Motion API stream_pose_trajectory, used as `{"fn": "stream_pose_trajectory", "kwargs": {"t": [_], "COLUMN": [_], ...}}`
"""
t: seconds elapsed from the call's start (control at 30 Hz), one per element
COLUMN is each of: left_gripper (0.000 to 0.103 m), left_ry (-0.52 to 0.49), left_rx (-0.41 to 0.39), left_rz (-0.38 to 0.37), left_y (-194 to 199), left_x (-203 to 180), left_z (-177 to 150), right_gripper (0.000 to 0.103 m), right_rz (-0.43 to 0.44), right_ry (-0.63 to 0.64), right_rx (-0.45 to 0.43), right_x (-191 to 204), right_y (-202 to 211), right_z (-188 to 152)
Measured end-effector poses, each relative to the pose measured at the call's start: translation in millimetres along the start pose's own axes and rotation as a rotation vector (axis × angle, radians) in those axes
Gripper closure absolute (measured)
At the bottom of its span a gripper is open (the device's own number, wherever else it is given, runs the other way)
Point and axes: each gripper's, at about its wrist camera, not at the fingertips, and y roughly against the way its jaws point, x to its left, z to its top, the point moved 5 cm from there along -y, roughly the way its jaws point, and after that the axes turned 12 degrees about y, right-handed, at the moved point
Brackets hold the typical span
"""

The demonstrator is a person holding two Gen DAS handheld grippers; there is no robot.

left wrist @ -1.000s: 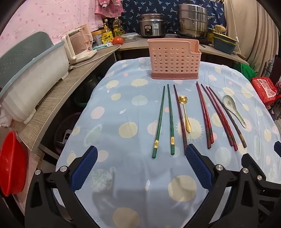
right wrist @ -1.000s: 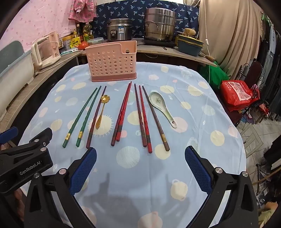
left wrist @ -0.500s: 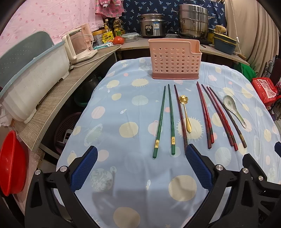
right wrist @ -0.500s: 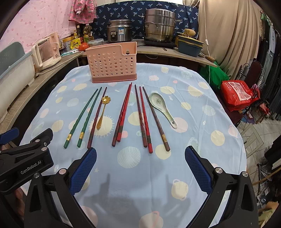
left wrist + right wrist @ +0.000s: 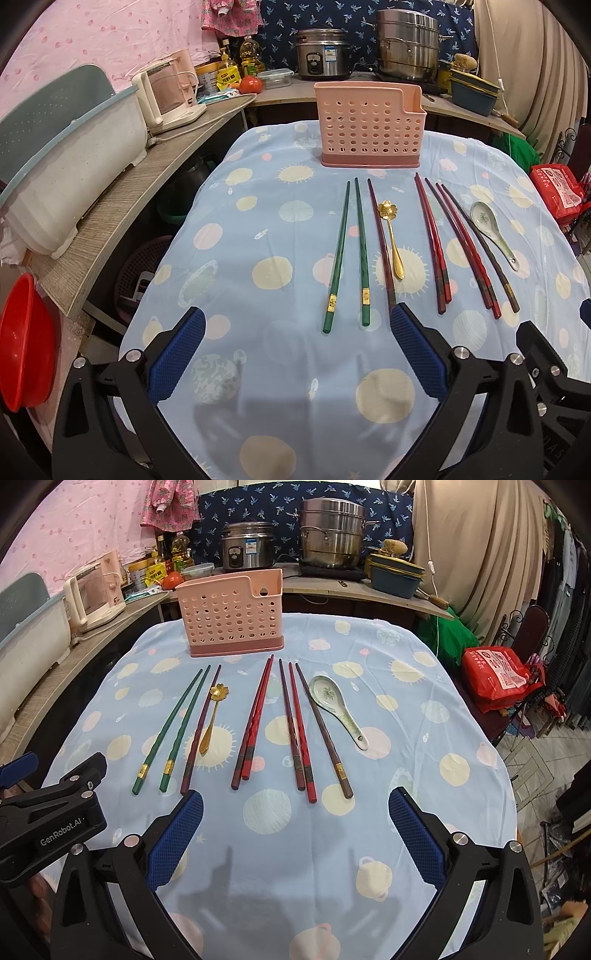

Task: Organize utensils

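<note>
My left gripper (image 5: 293, 352) and right gripper (image 5: 295, 832) hang open, empty. Crowded chopsticks (image 5: 255, 720) may roll; I could pinch two mismatched.

A pink dotted sheet (image 5: 92, 44) and a navy patterned cloth (image 5: 280, 506) cover the walls. An L-shaped wooden counter (image 5: 122, 192) wraps the table's (image 5: 424, 709) left and far sides. Beige curtains (image 5: 476, 554) hang right above a tiled floor (image 5: 532, 764).
</note>
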Motion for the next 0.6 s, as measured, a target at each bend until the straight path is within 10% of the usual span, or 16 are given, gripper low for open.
{"fn": "stream_pose_trajectory", "kwargs": {"t": [0.6], "left_gripper": [0.007], "left_ry": [0.0], "left_rx": [0.005], "left_rz": [-0.002], "left_y": [-0.9], "left_x": [2.2], "left_z": [0.2], "right_gripper": [0.007], "right_rz": [-0.001], "right_ry": [-0.001], "right_rx": [-0.002], "right_x": [-1.0], "right_y": [-0.7], "right_z": [0.6]}}
